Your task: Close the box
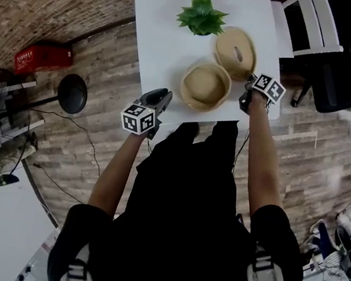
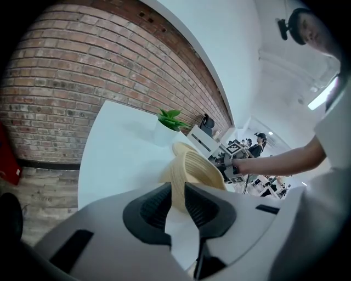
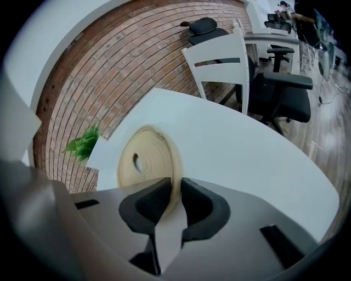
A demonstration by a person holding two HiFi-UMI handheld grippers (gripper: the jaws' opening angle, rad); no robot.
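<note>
A round woven box (image 1: pixel 206 86) sits near the front edge of the white table (image 1: pixel 161 27), its mouth facing up. My left gripper (image 1: pixel 169 95) is at its left side. In the left gripper view the box's rim (image 2: pixel 189 170) stands between the pads, and the left gripper (image 2: pixel 176 200) is shut on it. The woven lid (image 1: pixel 235 52) lies tilted just behind and to the right of the box. My right gripper (image 1: pixel 247 87) is at the lid's near edge. In the right gripper view the lid (image 3: pixel 145 156) shows a small hole, and the right gripper (image 3: pixel 175 197) pinches its rim.
A potted green plant (image 1: pixel 202 15) stands behind the box and lid. A white chair (image 1: pixel 308 22) and a black office chair (image 1: pixel 335 80) stand right of the table. On the floor at left are a red crate (image 1: pixel 41 57) and a black stool (image 1: pixel 71 94).
</note>
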